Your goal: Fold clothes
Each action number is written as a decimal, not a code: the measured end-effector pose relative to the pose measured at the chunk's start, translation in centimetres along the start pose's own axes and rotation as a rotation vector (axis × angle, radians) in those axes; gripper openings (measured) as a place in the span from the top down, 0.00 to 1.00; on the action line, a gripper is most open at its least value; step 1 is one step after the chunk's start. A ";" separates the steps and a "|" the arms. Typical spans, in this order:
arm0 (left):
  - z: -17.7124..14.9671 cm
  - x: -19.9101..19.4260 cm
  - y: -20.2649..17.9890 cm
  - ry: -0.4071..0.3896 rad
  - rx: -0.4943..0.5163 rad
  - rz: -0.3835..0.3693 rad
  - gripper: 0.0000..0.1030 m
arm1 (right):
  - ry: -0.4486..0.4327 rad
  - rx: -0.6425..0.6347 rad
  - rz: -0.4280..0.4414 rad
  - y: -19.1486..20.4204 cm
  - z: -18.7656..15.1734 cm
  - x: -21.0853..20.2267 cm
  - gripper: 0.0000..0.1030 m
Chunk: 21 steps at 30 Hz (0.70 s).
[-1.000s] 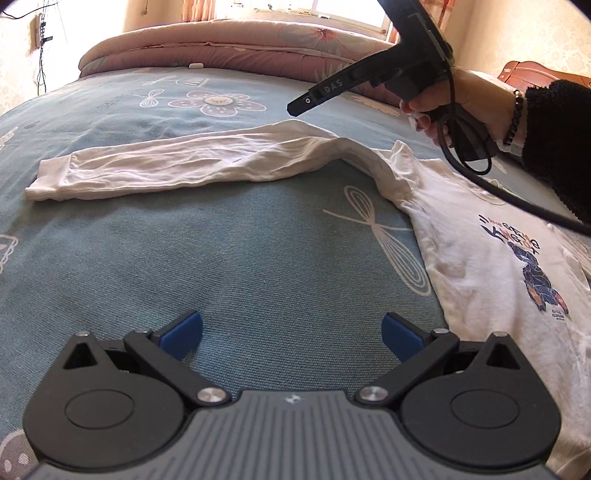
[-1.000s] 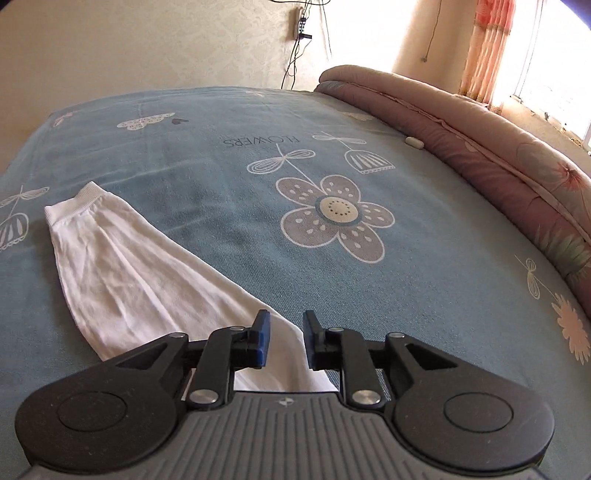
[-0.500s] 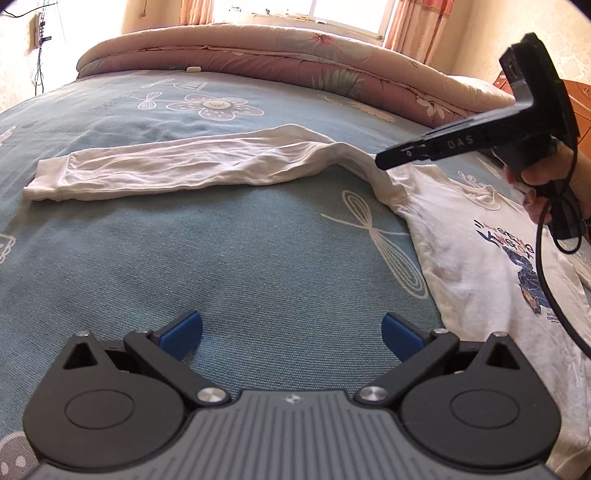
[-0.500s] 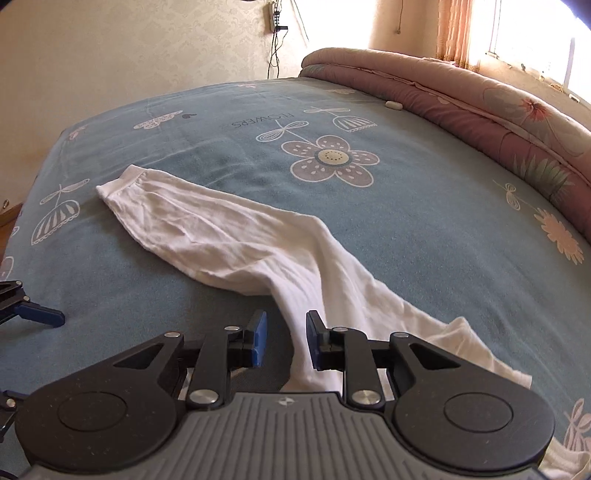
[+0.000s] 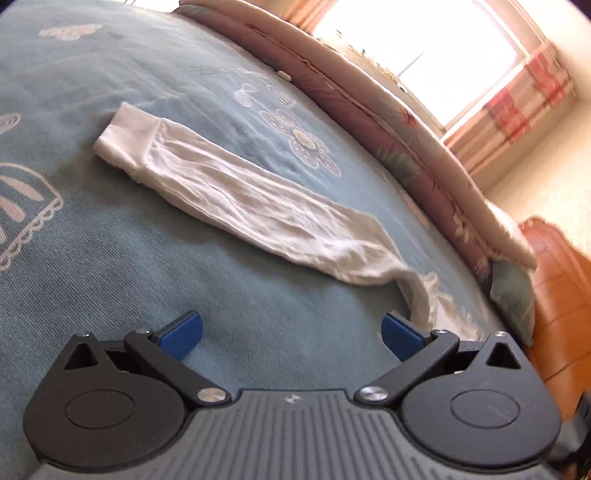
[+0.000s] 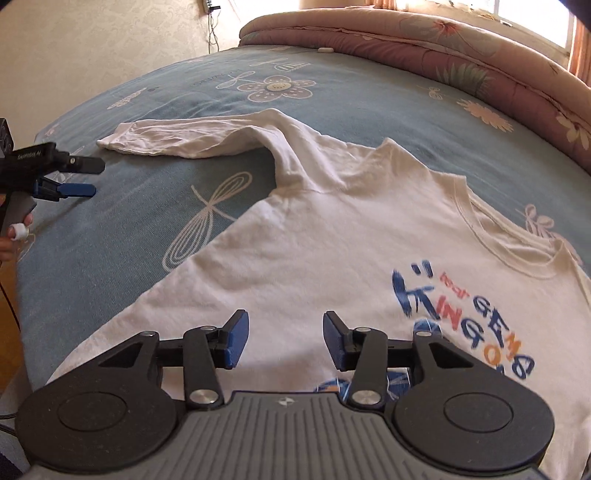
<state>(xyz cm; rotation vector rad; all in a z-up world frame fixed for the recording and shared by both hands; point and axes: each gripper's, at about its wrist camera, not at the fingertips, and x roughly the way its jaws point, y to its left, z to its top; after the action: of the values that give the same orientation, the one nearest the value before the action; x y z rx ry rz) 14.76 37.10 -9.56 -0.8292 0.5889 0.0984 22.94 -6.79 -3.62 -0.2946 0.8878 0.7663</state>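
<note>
Shirt (image 6: pixel 332 243), white, long-sleeved, lies face up and mostly flat on the blue patterned bedspread (image 6: pixel 351 92), collar toward the rolled pink quilt (image 6: pixel 424 33) at the bed's far side. One sleeve (image 5: pixel 236 199) stretches straight out away from the body, cuff at the far end.

Left gripper (image 5: pixel 291 328): jaws wide apart, nothing between them, hovering above bare bedspread just short of the sleeve. Right gripper (image 6: pixel 282 339): jaws moderately apart, empty, poised over the shirt's torso below the armpit seam.

Step in hand, as I judge it: fold the outstretched sleeve in across the chest.
- Take the sleeve near the cuff with the left gripper; pinch both layers of cloth, not just the top one (thin knit, likely to slip or peel apart).
- Lower the pads (image 5: pixel 183 328) flat to the bed before closing, so the fabric bunches into the gap.
- Right gripper could pin the shoulder seam so the body does not drag.
- Carry the cuff low and slow; the sleeve is limp and would twist if swung.

Appearance: sleeve finely wrinkled along its length, ribbed cuff smoother. A raised fold stands at the armpit. Chest print (image 6: pixel 469 314) in blue and orange lettering, partly hidden by the right gripper. Collar ribbed, lying open.
</note>
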 end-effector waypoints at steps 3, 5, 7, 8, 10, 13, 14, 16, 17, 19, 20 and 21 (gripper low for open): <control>2.3 0.5 3.1 -0.076 -0.204 -0.064 0.01 | 0.016 0.086 0.000 -0.6 -2.6 -1.0 0.45; 3.3 0.8 3.9 -0.120 -0.256 -0.058 0.01 | 0.002 0.136 0.010 -0.8 -3.9 -1.7 0.44; 4.1 1.2 4.2 -0.148 -0.276 -0.037 0.01 | -0.010 0.163 0.009 -1.0 -4.3 -2.3 0.44; 4.4 1.5 4.2 -0.157 -0.278 -0.017 0.01 | -0.014 0.170 0.005 -1.1 -4.4 -2.6 0.44; 5.0 2.1 4.1 -0.173 -0.256 0.022 0.01 | -0.021 0.185 -0.002 -1.3 -4.6 -3.0 0.43; 6.0 2.9 4.3 -0.195 -0.223 0.048 0.03 | -0.031 0.191 -0.010 -1.4 -4.7 -3.4 0.42; 6.4 3.2 4.5 -0.202 -0.221 0.044 0.03 | -0.035 0.191 -0.011 -1.4 -4.7 -3.5 0.40; 7.1 3.5 5.0 -0.221 -0.221 0.043 0.06 | -0.038 0.195 -0.012 -1.4 -4.9 -3.6 0.39; 7.4 3.6 5.3 -0.236 -0.232 0.052 0.11 | -0.034 0.200 -0.012 -1.5 -5.1 -3.5 0.39; 7.9 3.6 5.9 -0.265 -0.255 0.089 0.25 | -0.026 0.208 -0.013 -1.5 -5.5 -3.3 0.39; 8.2 3.6 6.3 -0.279 -0.268 0.106 0.37 | -0.027 0.211 -0.016 -1.5 -5.8 -3.3 0.39; 8.2 3.5 7.0 -0.295 -0.296 0.109 0.43 | -0.029 0.216 -0.017 -1.5 -6.0 -3.3 0.38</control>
<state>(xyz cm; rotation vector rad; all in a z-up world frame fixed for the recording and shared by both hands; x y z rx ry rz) 19.33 47.26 -11.73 -1.0459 0.3439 0.4076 19.22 -12.63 -4.76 -0.0995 0.9312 0.6512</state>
